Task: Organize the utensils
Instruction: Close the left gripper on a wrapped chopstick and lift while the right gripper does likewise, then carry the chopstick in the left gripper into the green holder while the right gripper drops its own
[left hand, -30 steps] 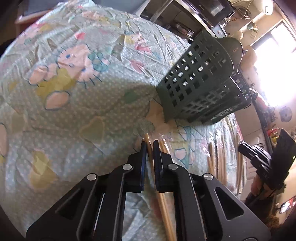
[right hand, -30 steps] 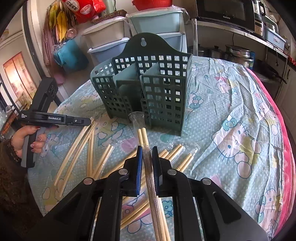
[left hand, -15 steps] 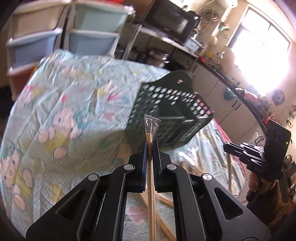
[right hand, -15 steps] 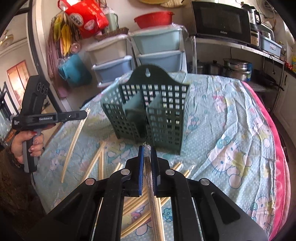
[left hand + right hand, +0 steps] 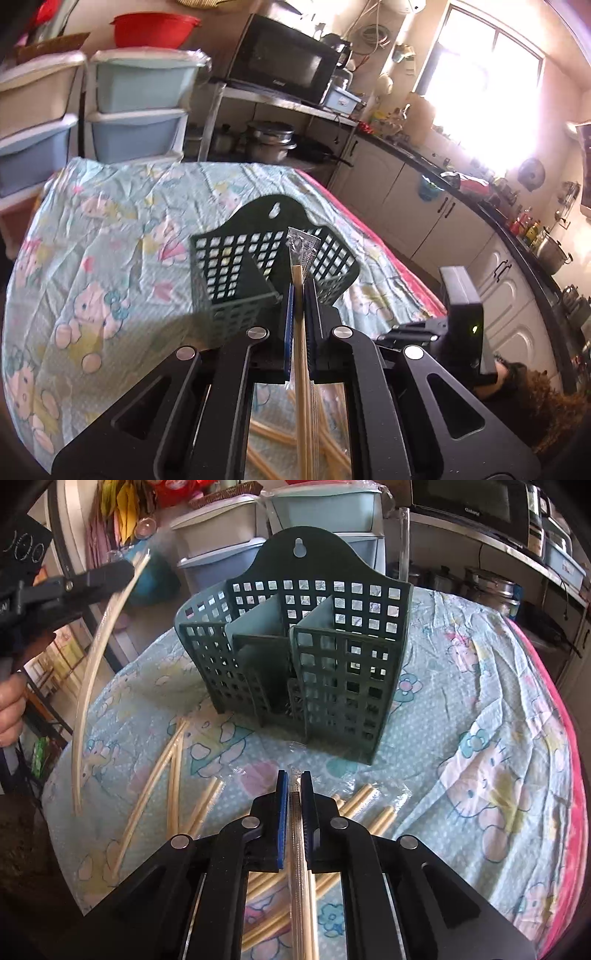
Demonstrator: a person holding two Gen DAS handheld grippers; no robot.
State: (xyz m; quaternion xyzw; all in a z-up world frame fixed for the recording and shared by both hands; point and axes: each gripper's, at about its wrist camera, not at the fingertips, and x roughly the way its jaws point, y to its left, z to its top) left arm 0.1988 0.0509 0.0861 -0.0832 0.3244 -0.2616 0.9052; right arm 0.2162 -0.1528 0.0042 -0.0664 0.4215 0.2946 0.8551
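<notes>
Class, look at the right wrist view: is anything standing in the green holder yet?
No: all compartments of the holder that show look empty, and chopsticks lie on the table.

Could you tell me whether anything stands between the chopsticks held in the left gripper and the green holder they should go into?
Nothing visible does. The left gripper is shut on a wrapped pair of chopsticks and points at the open top of the green holder. The holder's compartments look empty, and the right gripper stays low on the near side.

Both the left gripper (image 5: 300, 295) and right gripper (image 5: 294, 788) have fingers clamped.
</notes>
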